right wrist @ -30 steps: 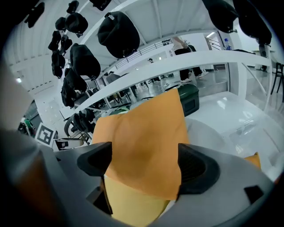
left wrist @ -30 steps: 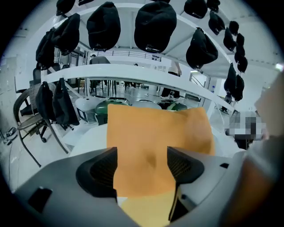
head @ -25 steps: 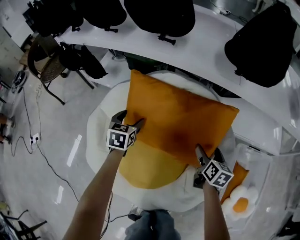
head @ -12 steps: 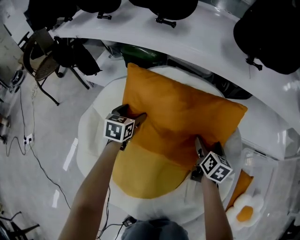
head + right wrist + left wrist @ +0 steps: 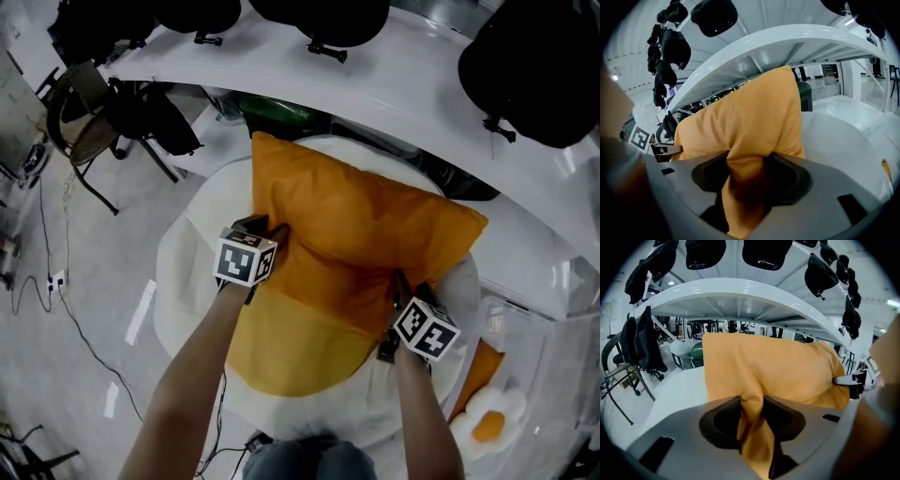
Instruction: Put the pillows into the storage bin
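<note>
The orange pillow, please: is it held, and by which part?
The orange pillow: left tongs pinch its left edge, right tongs its near-right edge, jaws closing on fabric.

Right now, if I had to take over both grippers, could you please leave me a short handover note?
Left gripper: jaws closing on a fold of the orange pillow.
Right gripper: jaws closing on another fold of it.
Orange pillow lies on the big egg-shaped cushion; the clear bin at right holds a small egg pillow.
Done: both grips taken. Left: lift the pillow into the bin.
</note>
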The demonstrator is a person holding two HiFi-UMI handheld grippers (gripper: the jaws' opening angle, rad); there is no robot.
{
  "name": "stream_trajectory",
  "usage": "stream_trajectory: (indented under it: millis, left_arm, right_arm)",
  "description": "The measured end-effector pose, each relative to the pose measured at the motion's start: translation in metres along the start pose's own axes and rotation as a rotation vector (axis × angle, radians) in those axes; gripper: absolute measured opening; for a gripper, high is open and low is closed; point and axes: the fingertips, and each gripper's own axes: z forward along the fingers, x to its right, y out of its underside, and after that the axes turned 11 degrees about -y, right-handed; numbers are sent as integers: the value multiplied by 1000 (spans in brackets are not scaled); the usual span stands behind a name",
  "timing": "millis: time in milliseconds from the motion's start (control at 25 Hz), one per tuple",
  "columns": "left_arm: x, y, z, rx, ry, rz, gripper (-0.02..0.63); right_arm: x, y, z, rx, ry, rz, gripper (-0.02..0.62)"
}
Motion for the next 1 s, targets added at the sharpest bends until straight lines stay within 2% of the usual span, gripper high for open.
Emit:
stream_trajectory:
  millis: [200, 360, 640, 840, 1000]
  left_arm:
    - [8, -6, -29, -10, 25, 18, 78]
    - [15, -12, -58, 3, 31, 1, 48]
    - [32, -24, -138, -10, 62, -45, 32]
    - [59, -44, -215, -22, 101, -68, 28]
    - [79, -57, -257, -32, 127, -68, 27]
  right_arm:
    - [-15, -3, -25, 7, -19, 10, 120]
    - [-25, -12, -51, 35, -22, 24, 55]
    - [-48, -36, -126, 54, -28, 80, 23]
    - [-69, -52, -212, 62, 2, 122, 14]
    - [-77, -54, -266, 68, 43, 172, 12]
